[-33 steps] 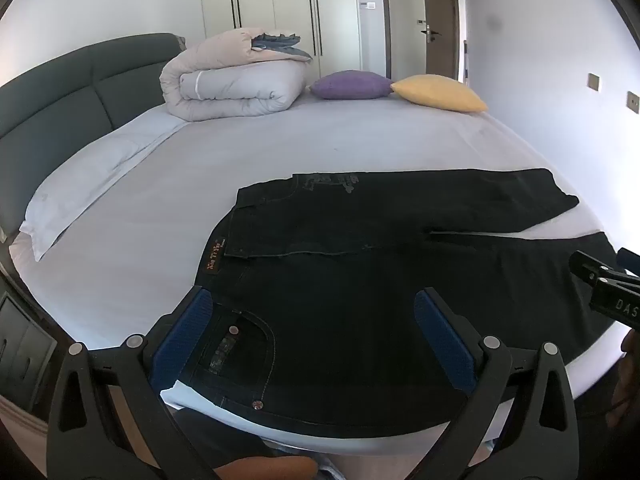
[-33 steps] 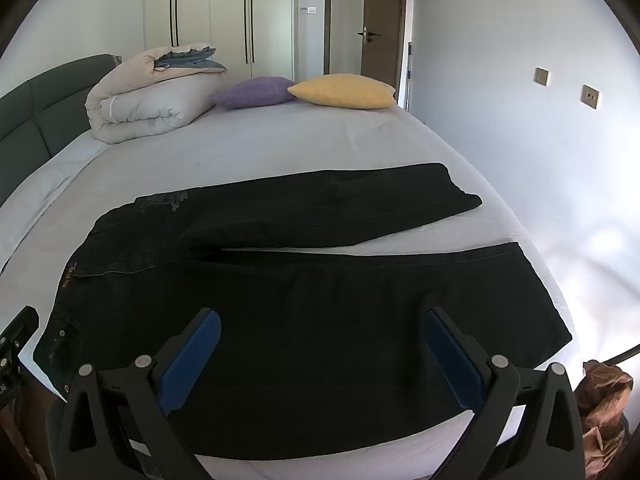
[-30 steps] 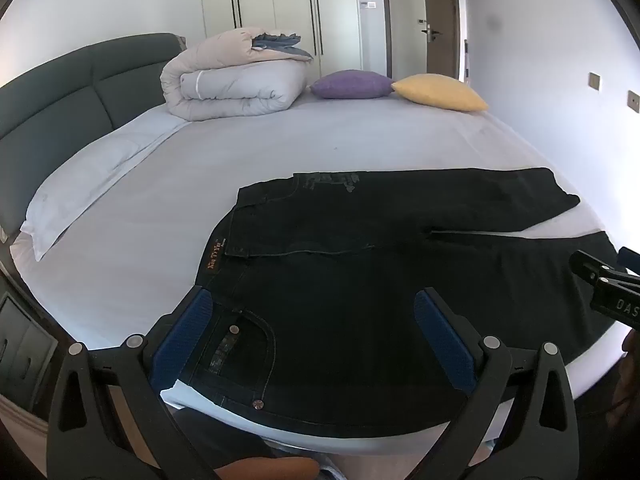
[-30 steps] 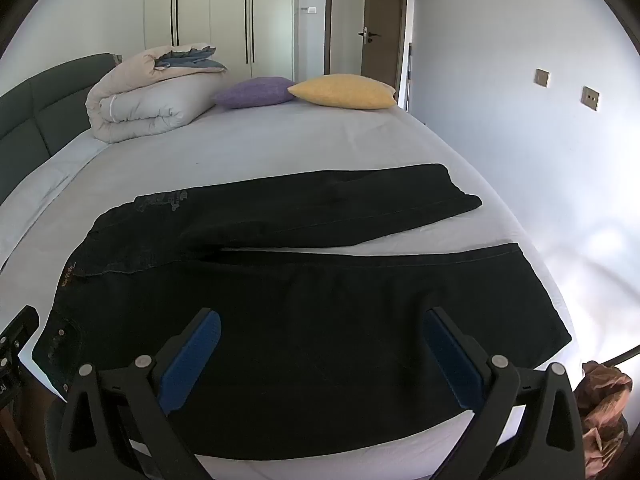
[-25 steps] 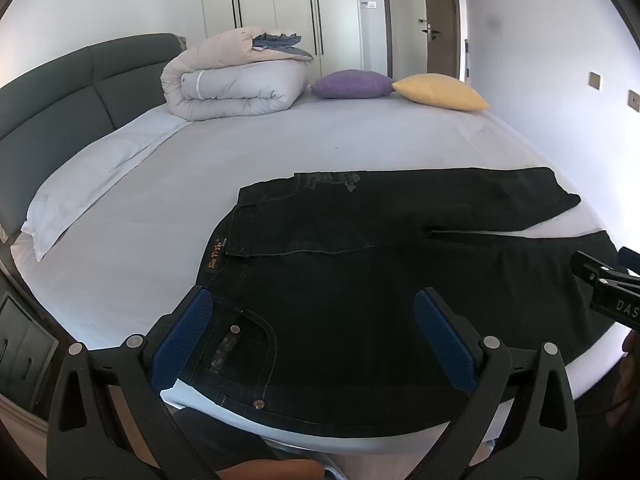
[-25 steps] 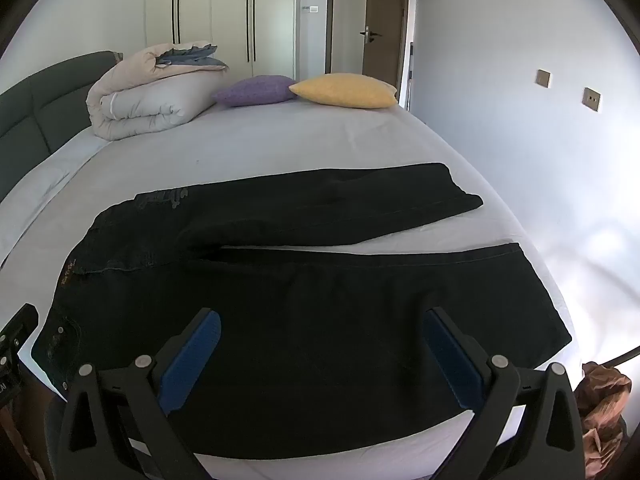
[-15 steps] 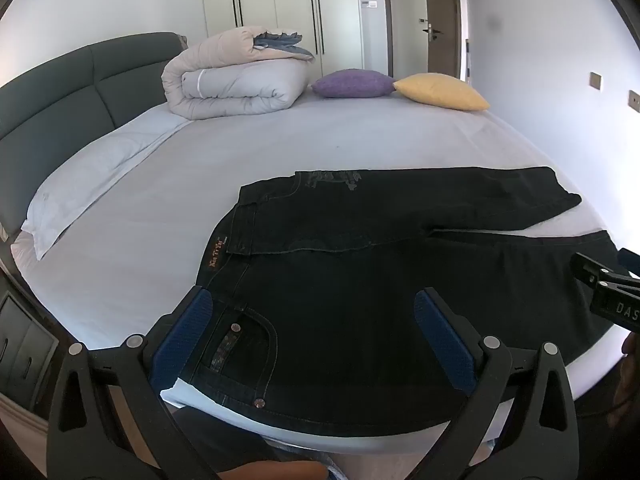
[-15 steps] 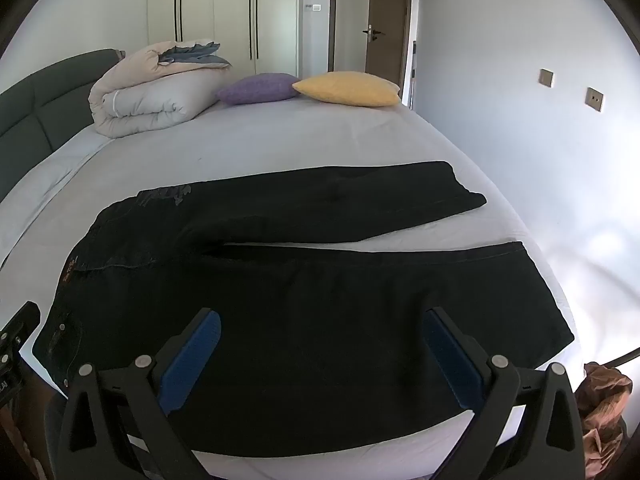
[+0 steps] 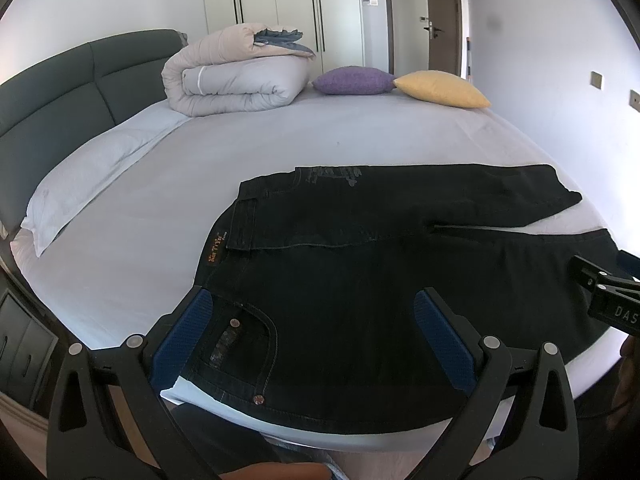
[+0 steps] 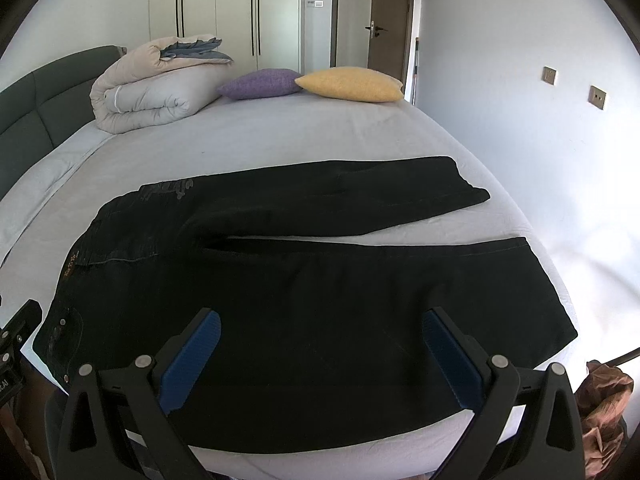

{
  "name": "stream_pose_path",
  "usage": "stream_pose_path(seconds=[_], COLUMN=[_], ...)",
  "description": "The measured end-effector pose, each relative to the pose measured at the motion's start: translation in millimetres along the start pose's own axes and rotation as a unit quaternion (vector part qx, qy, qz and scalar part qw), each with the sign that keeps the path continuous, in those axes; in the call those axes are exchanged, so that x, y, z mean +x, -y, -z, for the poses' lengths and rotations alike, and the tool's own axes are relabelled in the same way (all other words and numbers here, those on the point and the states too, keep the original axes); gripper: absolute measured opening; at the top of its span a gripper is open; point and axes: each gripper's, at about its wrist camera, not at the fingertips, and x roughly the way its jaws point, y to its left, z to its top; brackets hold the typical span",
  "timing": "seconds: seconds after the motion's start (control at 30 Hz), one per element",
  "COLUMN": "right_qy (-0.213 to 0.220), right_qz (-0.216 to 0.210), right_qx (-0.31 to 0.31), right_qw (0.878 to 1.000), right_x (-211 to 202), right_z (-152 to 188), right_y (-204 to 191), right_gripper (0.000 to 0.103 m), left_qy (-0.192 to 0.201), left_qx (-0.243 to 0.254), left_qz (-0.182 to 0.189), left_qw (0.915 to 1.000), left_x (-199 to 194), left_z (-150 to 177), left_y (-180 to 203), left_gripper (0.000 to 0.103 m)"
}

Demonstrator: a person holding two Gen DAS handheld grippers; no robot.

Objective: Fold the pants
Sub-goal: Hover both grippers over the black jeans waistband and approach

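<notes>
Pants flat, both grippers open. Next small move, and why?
Probably lower the left gripper onto the near waistband corner of the pants: they lie unfolded, legs apart, and both it and the right gripper hover open, gripping nothing.

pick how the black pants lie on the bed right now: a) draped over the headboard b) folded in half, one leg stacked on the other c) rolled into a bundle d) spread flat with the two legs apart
d: the black pants lie flat on the bed, their two legs split by a strip of bare sheet, and neither open hand-held gripper, left or right, is holding them.
</notes>
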Motion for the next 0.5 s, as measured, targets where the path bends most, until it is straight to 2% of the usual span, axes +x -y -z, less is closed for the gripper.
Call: stream_pose_path(seconds=[0.5], right_qy=[-0.004], right_qz=[-0.003], right_qx=[-0.003], right_qw=[1.0], right_x=[-0.4], right_z=[2.0], right_y=[-0.4], right_gripper=[0.103], left_qy=[-0.002], left_qx=[0.0], left_qz=[0.001], left_qw=[1.0], left_x=[4.1], left_z=[4.4], left_y=[-0.6], left_gripper=[0.103])
